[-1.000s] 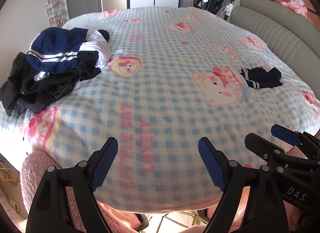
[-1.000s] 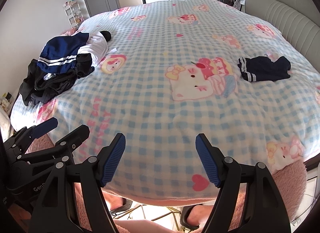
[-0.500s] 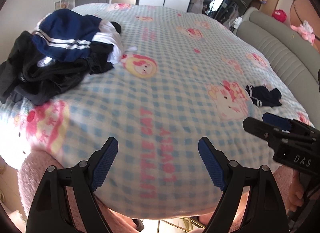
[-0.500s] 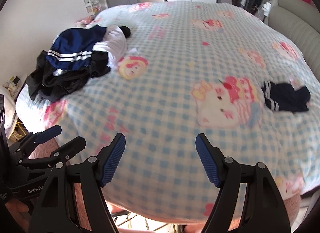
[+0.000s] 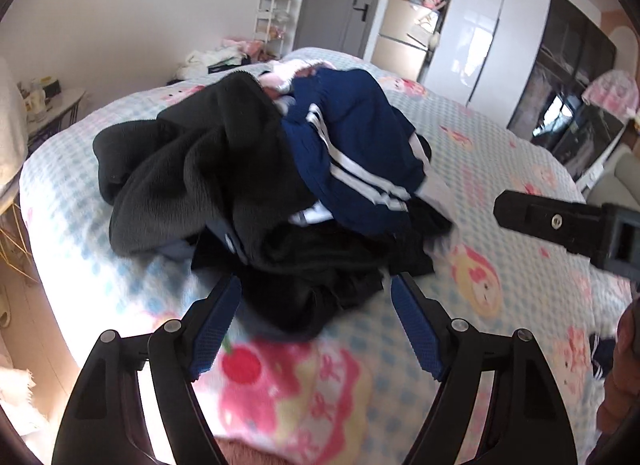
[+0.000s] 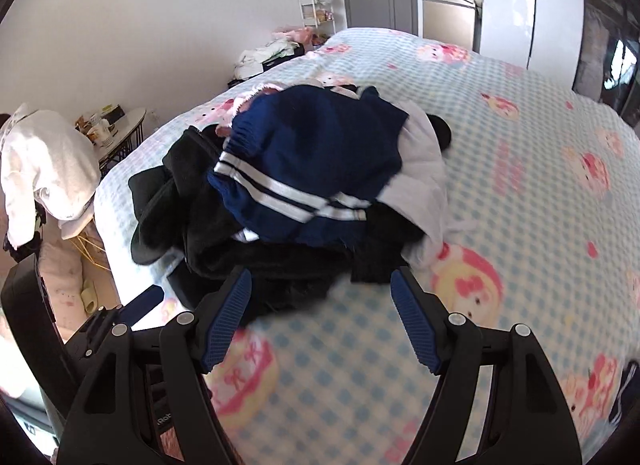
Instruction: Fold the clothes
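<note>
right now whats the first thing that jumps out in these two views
A heap of dark clothes on the checked cartoon blanket, topped by a navy garment with white stripes. In front of it both tools gape wide and empty: the left hand-held gripper and the right hand-held gripper.

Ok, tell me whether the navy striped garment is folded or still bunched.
Bunched: the navy striped garment lies crumpled atop the clothes pile, nothing squared.

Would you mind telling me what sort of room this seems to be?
Most likely a home bedroom: a bed under a blue-checked cartoon blanket, a pile of dark clothes, and a tall white wardrobe.
</note>
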The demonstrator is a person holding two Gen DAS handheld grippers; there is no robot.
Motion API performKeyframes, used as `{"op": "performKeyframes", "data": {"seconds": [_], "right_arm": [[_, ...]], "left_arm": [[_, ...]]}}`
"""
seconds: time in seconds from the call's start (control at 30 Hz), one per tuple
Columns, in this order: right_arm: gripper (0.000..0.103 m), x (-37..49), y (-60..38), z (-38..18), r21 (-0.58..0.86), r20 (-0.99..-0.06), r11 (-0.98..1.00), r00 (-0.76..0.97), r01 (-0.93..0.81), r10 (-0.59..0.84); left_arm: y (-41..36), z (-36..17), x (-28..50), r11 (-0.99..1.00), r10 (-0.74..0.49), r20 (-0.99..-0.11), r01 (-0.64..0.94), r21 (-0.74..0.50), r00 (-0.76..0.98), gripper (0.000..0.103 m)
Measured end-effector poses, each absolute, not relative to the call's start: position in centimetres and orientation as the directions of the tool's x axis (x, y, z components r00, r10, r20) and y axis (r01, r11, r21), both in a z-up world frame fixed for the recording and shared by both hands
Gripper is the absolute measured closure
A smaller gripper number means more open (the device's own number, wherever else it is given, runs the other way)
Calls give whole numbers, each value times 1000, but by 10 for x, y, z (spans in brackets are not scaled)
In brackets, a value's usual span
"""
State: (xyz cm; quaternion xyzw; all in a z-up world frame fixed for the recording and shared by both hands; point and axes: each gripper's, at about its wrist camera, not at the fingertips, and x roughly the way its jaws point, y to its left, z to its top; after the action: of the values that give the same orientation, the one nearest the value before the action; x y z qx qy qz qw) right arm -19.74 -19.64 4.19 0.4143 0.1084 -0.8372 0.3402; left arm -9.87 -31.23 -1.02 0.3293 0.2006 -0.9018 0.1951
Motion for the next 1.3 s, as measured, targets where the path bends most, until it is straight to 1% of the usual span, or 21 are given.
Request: {"op": "performKeyframes", "data": {"seconds": [0.03, 0.1, 0.2, 0.23, 0.3, 0.33, 0.37, 0.43, 0.53, 0.6, 0.67, 0.7, 0.73, 0.77, 0.8, 0.87, 0.93, 1.07, 1.2, 1.23, 1.3], "right_arm": [[29, -206, -213, 41, 87, -773, -745, -427, 661, -469], [29, -231, -233, 37, 116, -802, -780, -406, 615, -439], [29, -266, -251, 39, 232, -811, -811, -354, 537, -466], [29, -273, -259, 40, 235, -810, -805, -348, 546, -472], [29, -283, -279, 36, 191, -824, -800, -350, 569, -445], [29, -287, -289, 34, 163, -832, -797, -353, 581, -427], [28, -290, -298, 30, 142, -840, -794, -353, 591, -413], [28, -296, -310, 18, 122, -860, -790, -333, 601, -387], [28, -300, -317, 7, 141, -868, -777, -301, 614, -396], [28, -300, -322, 2, 157, -864, -763, -288, 627, -414], [27, -299, -328, -6, 149, -859, -748, -289, 646, -422], [33, -300, -329, -10, 170, -853, -740, -279, 651, -441], [44, -301, -328, -13, 223, -847, -731, -242, 645, -472], [85, -301, -325, -16, 273, -846, -728, -204, 628, -493], [95, -300, -321, -16, 284, -844, -734, -202, 617, -496], [97, -289, -310, -7, 234, -830, -740, -266, 631, -490], [98, -277, -296, 4, 195, -816, -740, -311, 644, -486], [98, -256, -257, 20, 206, -797, -733, -323, 649, -510], [97, -231, -199, 31, 195, -782, -750, -361, 632, -507], [97, -227, -180, 29, 213, -781, -760, -361, 614, -510], [90, -219, -137, 25, 259, -779, -782, -357, 566, -516]], "left_arm": [[-323, -7, -109, -838, -208, -662, 480, -259, -720, 24], [-344, -2, -130, -826, -184, -640, 470, -311, -746, 25], [-367, 3, -159, -830, -164, -612, 443, -337, -773, 25], [-374, 4, -168, -833, -158, -603, 434, -343, -782, 25], [-382, 4, -179, -832, -130, -583, 408, -376, -802, 25], [-385, 3, -183, -830, -114, -572, 394, -394, -812, 30], [-385, 3, -186, -834, -114, -567, 389, -392, -816, 43], [-385, -2, -192, -848, -129, -583, 394, -355, -802, 54], [-394, -10, -187, -842, -102, -573, 377, -385, -813, 60], [-400, -11, -184, -846, -68, -556, 343, -407, -828, 69], [-406, -11, -184, -858, -47, -558, 319, -403, -829, 82], [-406, -11, -185, -863, -39, -563, 312, -397, -826, 83], [-405, -10, -185, -868, -33, -570, 306, -390, -821, 86], [-403, -8, -184, -873, -20, -564, 290, -393, -825, 87], [-399, -4, -181, -876, -2, -550, 266, -402, -835, 88], [-387, 3, -173, -903, -3, -533, 231, -362, -846, 89], [-376, 8, -170, -916, 18, -527, 197, -350, -850, 89], [-354, 12, -169, -911, 91, -525, 143, -388, -846, 89], [-308, 15, -157, -912, 181, -522, 57, -407, -834, 90], [-294, 15, -153, -911, 206, -523, 33, -412, -827, 90], [-264, 13, -145, -907, 264, -530, -21, -421, -806, 90]]}}
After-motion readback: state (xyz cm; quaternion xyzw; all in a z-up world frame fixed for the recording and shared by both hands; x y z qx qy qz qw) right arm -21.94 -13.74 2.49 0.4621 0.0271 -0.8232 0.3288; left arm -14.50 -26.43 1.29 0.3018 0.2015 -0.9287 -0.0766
